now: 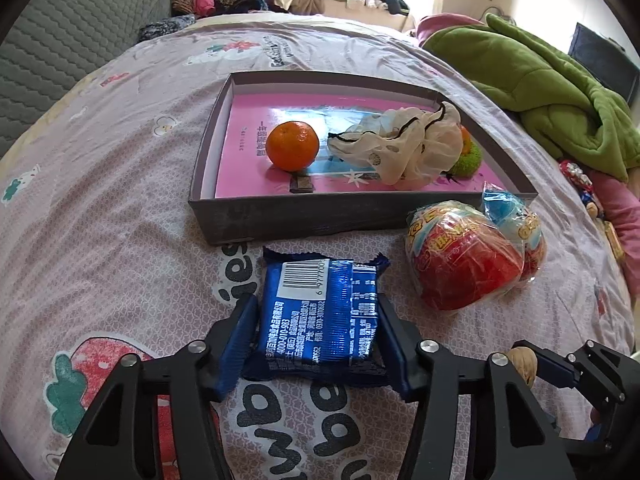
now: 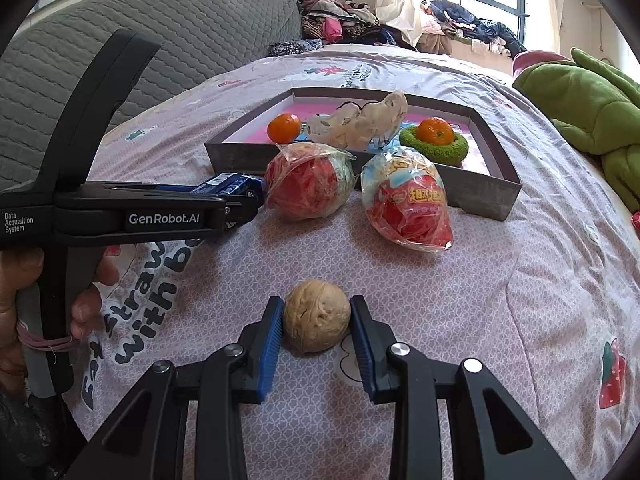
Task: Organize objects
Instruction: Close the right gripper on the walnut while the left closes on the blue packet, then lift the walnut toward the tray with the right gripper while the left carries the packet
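Note:
A blue snack packet lies barcode-up on the patterned bedsheet, just in front of the grey box. My left gripper has a blue pad against each side of it. A brown walnut rests on the sheet, and my right gripper is shut on it, pads touching both sides. Inside the box lie an orange, a crumpled pale fabric piece and a second orange on a green ring. In the right wrist view the left gripper reaches in from the left, held by a hand.
Two wrapped red egg-shaped toys lie between the walnut and the box front. A green blanket is heaped at the right. A grey quilted headboard stands at the left, with clothes piled by the window behind.

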The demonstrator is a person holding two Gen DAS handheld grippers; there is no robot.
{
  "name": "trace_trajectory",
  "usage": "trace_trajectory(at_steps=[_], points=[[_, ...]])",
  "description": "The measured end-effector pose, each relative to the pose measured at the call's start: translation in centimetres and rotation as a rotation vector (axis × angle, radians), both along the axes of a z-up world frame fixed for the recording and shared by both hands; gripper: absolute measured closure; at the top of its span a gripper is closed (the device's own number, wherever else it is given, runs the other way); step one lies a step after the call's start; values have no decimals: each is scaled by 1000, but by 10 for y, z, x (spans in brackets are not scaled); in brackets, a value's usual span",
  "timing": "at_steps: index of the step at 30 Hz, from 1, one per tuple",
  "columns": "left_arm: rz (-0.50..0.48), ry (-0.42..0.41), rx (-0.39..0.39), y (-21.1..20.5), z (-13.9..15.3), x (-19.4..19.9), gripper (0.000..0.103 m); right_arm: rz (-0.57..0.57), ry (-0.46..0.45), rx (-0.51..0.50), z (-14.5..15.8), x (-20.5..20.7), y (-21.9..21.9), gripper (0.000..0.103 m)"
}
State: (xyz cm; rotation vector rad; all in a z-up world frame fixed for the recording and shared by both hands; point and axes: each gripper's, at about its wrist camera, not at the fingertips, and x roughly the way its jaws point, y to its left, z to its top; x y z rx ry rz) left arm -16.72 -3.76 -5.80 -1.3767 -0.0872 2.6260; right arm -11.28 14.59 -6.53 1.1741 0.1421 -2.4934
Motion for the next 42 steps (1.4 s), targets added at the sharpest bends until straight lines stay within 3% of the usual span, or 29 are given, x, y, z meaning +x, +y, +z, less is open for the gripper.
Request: trace_trajectory(at_steps=[24,42], points=[[5,16,-21,5,15,30,49,25,16,-6,10,9,-4,69],[47,98,-31,4,56,73,49,36,97,-44,41,25,2,69]])
